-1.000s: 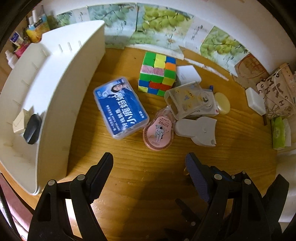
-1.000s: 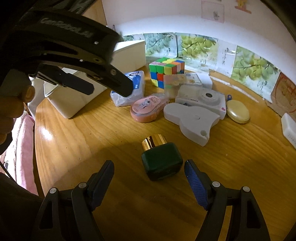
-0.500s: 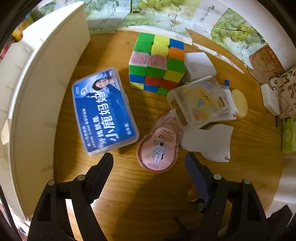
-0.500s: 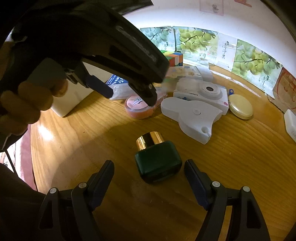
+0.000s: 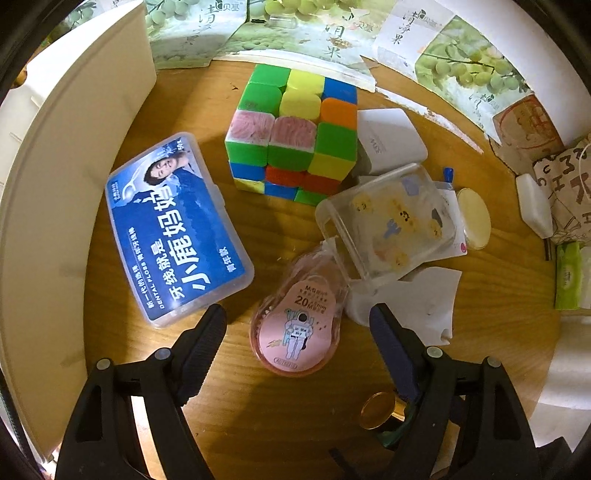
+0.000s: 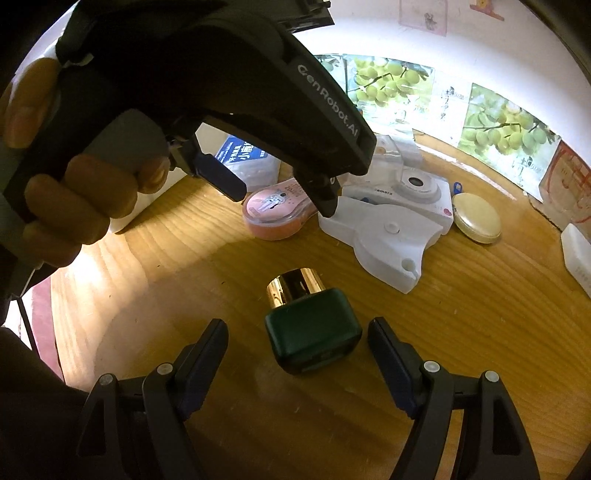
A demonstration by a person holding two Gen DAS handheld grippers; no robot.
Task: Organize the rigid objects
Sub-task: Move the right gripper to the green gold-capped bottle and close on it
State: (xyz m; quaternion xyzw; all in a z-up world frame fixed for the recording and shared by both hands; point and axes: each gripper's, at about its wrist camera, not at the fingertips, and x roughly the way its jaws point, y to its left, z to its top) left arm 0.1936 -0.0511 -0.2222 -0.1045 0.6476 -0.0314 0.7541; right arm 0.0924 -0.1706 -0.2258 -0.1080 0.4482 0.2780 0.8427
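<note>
Near the table's [image 5: 258, 424] left edge stands a white bin [image 5: 55, 184]. The left hand-held gripper [image 5: 297, 325] hangs with jaws spread around the pink tape dispenser [image 5: 295, 328], not touching. The right hand-held gripper [image 6: 297, 332] gapes around the green bottle [image 6: 314, 332], pads clear.

Warm-lit round wooden table [image 6: 461, 332] against a white wall [image 6: 369, 33] with grape posters [image 6: 495, 122].
</note>
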